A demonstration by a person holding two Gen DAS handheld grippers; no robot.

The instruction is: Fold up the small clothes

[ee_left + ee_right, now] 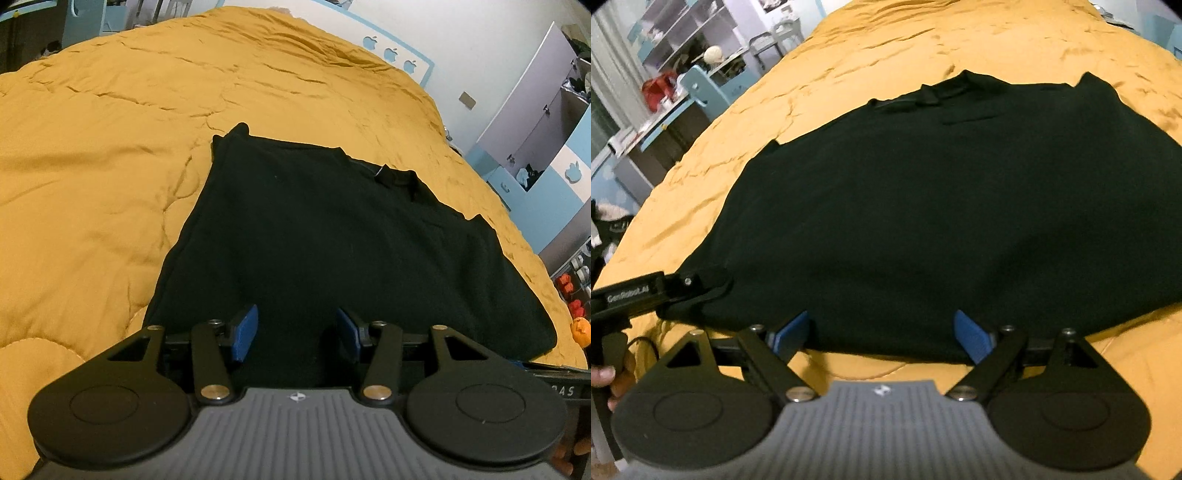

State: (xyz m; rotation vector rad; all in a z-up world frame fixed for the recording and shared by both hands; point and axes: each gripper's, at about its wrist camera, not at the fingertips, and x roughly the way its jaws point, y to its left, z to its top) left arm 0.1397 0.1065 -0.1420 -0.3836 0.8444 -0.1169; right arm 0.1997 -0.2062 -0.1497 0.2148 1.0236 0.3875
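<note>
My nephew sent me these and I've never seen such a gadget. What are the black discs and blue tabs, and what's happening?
These are two hand-held grippers, each with a camera looking along its two fingers. One picture is from the left gripper, the other from the right gripper. The blue tabs are finger pads; the black discs are part of each gripper's body. A black shirt lies spread on a mustard quilt. Both grippers are open at the shirt's near hem, holding nothing. In the right view, the left gripper appears at the left edge, by the shirt's corner.
</note>
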